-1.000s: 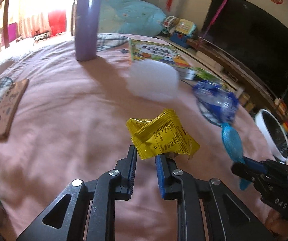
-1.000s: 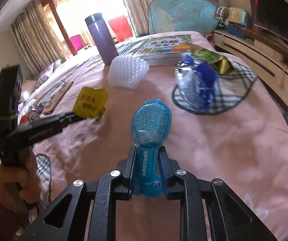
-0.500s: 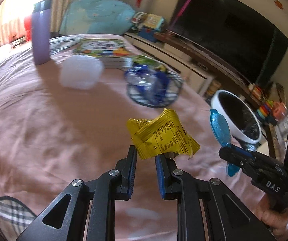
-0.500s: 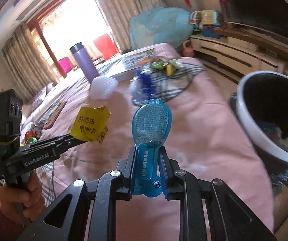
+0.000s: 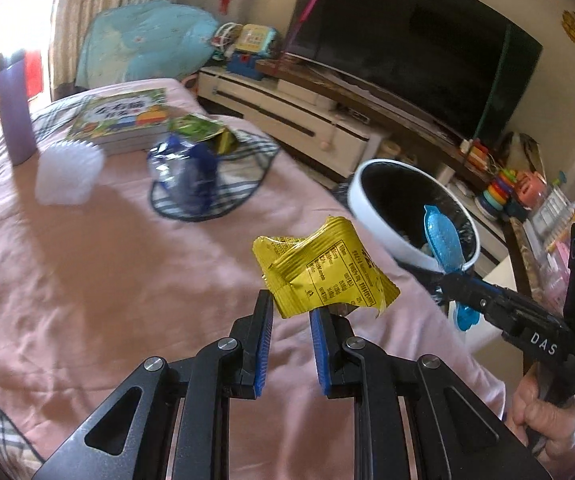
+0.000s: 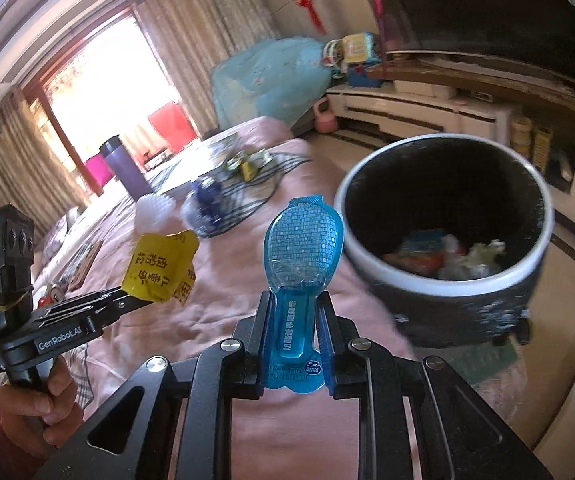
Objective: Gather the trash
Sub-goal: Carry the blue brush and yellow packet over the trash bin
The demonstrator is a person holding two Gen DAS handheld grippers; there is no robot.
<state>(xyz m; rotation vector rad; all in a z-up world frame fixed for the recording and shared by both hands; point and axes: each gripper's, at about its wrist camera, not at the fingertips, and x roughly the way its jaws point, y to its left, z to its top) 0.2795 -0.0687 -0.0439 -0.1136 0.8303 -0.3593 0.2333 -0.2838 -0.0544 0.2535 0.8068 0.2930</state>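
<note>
Carrying two pieces of trash toward the round white-rimmed bin (image 6: 443, 236) beside the pink-covered bed (image 5: 87, 272). Left gripper (image 5: 291, 312) clamping a crumpled yellow foil wrapper (image 5: 323, 276); right gripper (image 6: 294, 312) pinching a blue spoon-shaped plastic blister pack (image 6: 303, 248), both in mid-air short of the rim. Next, probably: reaching over the opening, then releasing.

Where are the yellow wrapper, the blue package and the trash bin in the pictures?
yellow wrapper (image 5: 323, 272): left wrist view, middle of its printed face.
blue package (image 6: 303, 240): right wrist view, its wide dotted upper part.
trash bin (image 6: 367, 176): right wrist view, left side of its white rim.
</note>
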